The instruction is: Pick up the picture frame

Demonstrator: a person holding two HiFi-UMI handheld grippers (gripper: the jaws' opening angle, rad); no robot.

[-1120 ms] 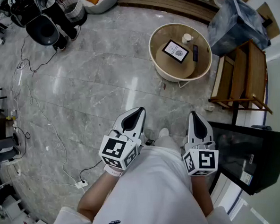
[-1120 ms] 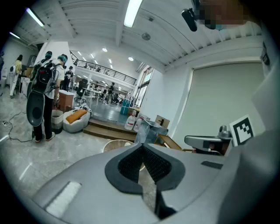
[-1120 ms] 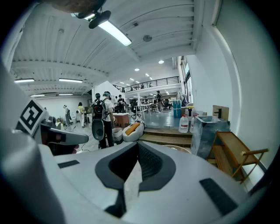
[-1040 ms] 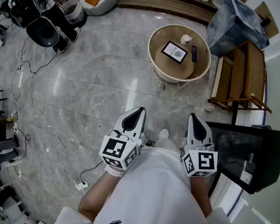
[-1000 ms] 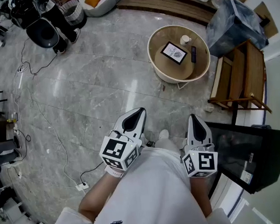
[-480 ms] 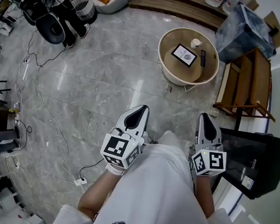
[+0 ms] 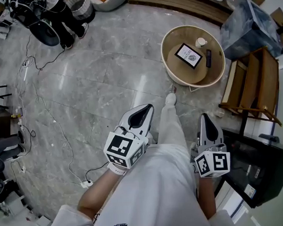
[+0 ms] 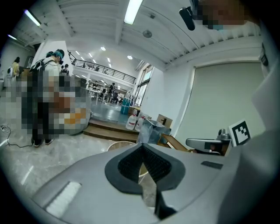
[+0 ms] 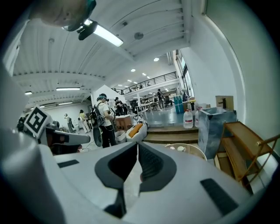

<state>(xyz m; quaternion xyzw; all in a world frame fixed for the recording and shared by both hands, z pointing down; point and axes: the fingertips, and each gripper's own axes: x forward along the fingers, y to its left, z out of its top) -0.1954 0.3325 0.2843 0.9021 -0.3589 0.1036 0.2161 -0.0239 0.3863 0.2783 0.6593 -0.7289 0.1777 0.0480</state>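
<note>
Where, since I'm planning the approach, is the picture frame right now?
Head view, upper right: the picture frame lies flat in the round tray table, beside a small cup, left of the wooden shelf.

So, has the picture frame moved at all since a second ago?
No. The picture frame still lies beside the cup on the round table.

Round low table [image 7: 196, 74] stood at the marble floor's [image 7: 106, 79] top right, with a white cup [image 7: 200, 42] at its far edge and a dark remote [image 7: 208, 58] near its right edge. Wooden rack [image 7: 254, 79] sat just right of it. Black office chair [image 7: 45, 32] was at the floor's top-left corner, white power strip [image 7: 86, 183] lower left.
</note>
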